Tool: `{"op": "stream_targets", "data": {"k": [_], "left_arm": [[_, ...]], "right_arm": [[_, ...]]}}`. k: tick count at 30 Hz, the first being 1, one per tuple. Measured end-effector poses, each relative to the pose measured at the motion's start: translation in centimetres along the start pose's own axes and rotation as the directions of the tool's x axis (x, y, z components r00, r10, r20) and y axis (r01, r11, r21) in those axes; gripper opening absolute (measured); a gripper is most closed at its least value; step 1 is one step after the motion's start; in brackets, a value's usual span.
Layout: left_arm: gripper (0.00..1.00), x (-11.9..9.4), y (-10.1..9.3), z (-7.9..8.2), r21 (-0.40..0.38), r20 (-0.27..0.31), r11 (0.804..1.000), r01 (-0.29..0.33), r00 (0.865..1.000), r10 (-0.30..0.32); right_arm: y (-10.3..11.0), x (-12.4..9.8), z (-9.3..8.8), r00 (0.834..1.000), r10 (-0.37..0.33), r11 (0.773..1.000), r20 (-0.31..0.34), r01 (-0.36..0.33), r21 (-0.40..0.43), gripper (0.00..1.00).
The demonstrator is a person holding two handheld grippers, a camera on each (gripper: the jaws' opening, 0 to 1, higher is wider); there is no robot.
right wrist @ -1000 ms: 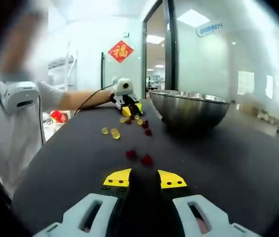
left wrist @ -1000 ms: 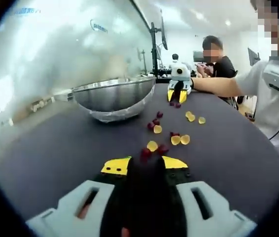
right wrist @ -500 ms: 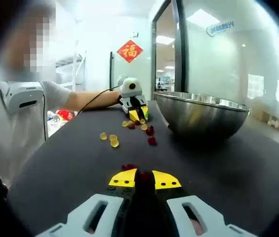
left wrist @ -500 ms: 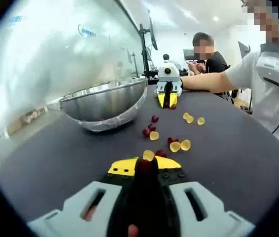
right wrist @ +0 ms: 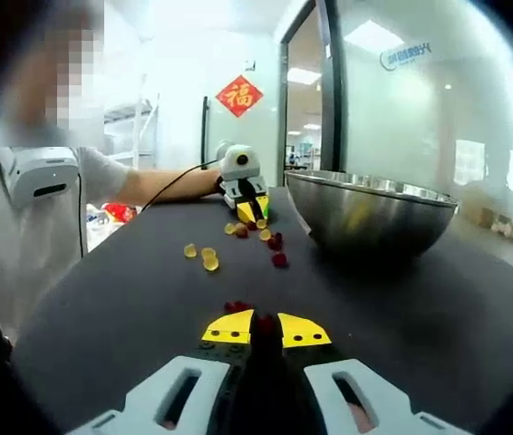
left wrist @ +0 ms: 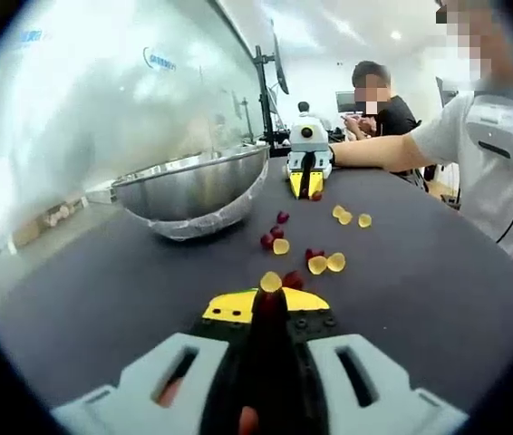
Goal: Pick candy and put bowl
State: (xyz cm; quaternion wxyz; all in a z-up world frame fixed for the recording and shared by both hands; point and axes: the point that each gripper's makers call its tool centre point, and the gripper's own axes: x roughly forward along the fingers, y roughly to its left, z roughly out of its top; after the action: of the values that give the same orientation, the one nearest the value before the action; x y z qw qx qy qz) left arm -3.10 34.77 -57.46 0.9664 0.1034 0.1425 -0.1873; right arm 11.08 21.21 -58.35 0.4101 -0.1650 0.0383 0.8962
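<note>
Candy [right wrist: 266, 323], dark red, sits pinched in your right gripper [right wrist: 266, 328] and another red piece [left wrist: 268, 300] in your left gripper [left wrist: 269, 304], with the bowl [left wrist: 195, 186] ahead-left of the left one.

A dark counter [left wrist: 102, 299] carries the things. Beyond its far edge a glass partition [right wrist: 392, 109] rises, with a red diamond-shaped paper sign [right wrist: 239, 94] on the white wall and a seated person [left wrist: 385, 107] behind.

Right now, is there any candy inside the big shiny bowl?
Cannot tell. The metal bowl shows its outer wall and rim; its inside is hidden. Candies lie on the black table beside it.
</note>
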Motion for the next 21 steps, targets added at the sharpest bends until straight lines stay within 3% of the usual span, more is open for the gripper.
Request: {"op": "stream_targets", "data": {"k": [4, 6, 8, 11, 14, 15, 16, 18, 20, 21], "left_arm": [[0.01, -0.8, -0.3, 1.1, -0.037, 0.036, 0.999, -0.007, 0.999, 0.009], [0.01, -1.5, -1.1, 3.5, -0.066, 0.123, 0.998, 0.014, 0.992, -0.006], [0.01, -1.9, -0.6, 5.8, -0.051, 0.179, 0.998, -0.023, 0.983, 0.031], [0.01, -2.1, 0.6, 9.8, -0.043, 0.272, 0.996, -0.084, 0.958, 0.092], [0.01, -1.5, 2.9, 14.0, -0.093, 0.341, 0.983, -0.160, 0.922, 0.183], [0.01, -1.0, 3.0, 14.7, -0.083, 0.334, 0.982, -0.167, 0.924, 0.186], [0.01, -0.2, 2.9, 15.4, -0.023, 0.328, 0.986, -0.166, 0.930, 0.164], [0.02, 1.6, 3.0, 15.9, -0.022, 0.314, 0.987, -0.162, 0.936, 0.161], [0.02, 3.2, 3.5, 15.7, -0.019, 0.291, 0.987, -0.162, 0.943, 0.161], [0.02, 4.4, 4.3, 14.6, -0.019, 0.240, 0.983, -0.180, 0.954, 0.179]], "right_arm": [[0.0, 0.0, 0.0, 1.000, -0.006, 1.000, 0.004, 0.006, -0.008, 0.04], [-0.1, -0.1, 0.0, 1.000, -0.009, 1.000, 0.006, 0.009, -0.010, 0.04], [-0.3, -0.3, 0.0, 1.000, -0.013, 1.000, 0.006, 0.013, -0.007, 0.04], [-0.5, -0.3, 0.0, 1.000, -0.024, 1.000, 0.005, 0.024, -0.010, 0.03], [-0.6, -0.5, -0.1, 1.000, -0.026, 1.000, 0.005, 0.026, -0.011, 0.03], [-0.6, -0.6, -0.1, 1.000, -0.028, 1.000, 0.006, 0.028, -0.010, 0.03], [-0.6, -0.6, -0.1, 1.000, -0.030, 1.000, 0.006, 0.030, -0.009, 0.03], [-0.8, -0.8, -0.1, 0.999, -0.036, 0.999, 0.007, 0.036, -0.007, 0.03], [-0.8, -0.8, -0.2, 0.999, -0.036, 0.999, 0.007, 0.036, -0.005, 0.03], [-0.8, -0.8, -0.2, 0.999, -0.036, 0.999, 0.007, 0.036, -0.005, 0.03]]}}
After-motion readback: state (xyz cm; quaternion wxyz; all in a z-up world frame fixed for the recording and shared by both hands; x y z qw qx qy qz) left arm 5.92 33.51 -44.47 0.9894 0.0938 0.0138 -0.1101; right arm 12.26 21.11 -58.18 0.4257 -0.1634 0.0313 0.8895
